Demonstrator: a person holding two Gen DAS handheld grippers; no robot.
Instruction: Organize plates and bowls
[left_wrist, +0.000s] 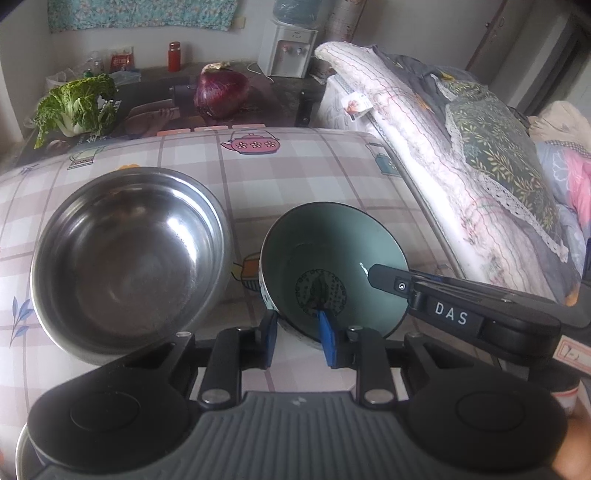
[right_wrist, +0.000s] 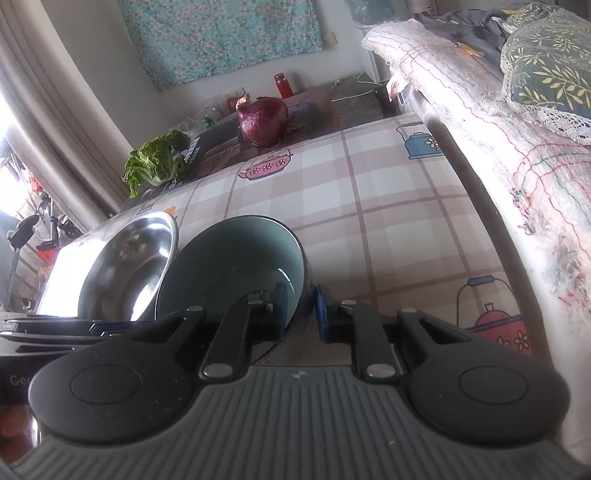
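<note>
Both grippers are working on the same green bowl (left_wrist: 332, 269), which is sitting on the checked surface (left_wrist: 295, 177) just beside a larger steel bowl (left_wrist: 129, 254), the two rims close enough that whether they are touching is hard to say. The left gripper (left_wrist: 297, 341) is straddling the near rim of the green bowl, one blue pad (left_wrist: 327, 341) lying inside against the glaze and the other outside the wall; its jaws are narrowed around the rim, though whether they are pressing firmly yet is not clear. The right gripper (right_wrist: 300, 314) is coming in from the bowl's right side and its jaws are clamping that part of the rim, one pad inside and one outside. In the left wrist view its long black finger (left_wrist: 391, 282) is reaching over the edge into the bowl. Taking the rim at two points is probably meant to keep a smooth, heavy ceramic bowl level and stop it from slipping or swinging when raised. The steel bowl is standing open and empty beside it, so nesting the green one inside looks like the likely aim. A red cabbage (left_wrist: 221, 92) and a leafy cabbage (left_wrist: 77, 103) are lying well apart at the far end.
</note>
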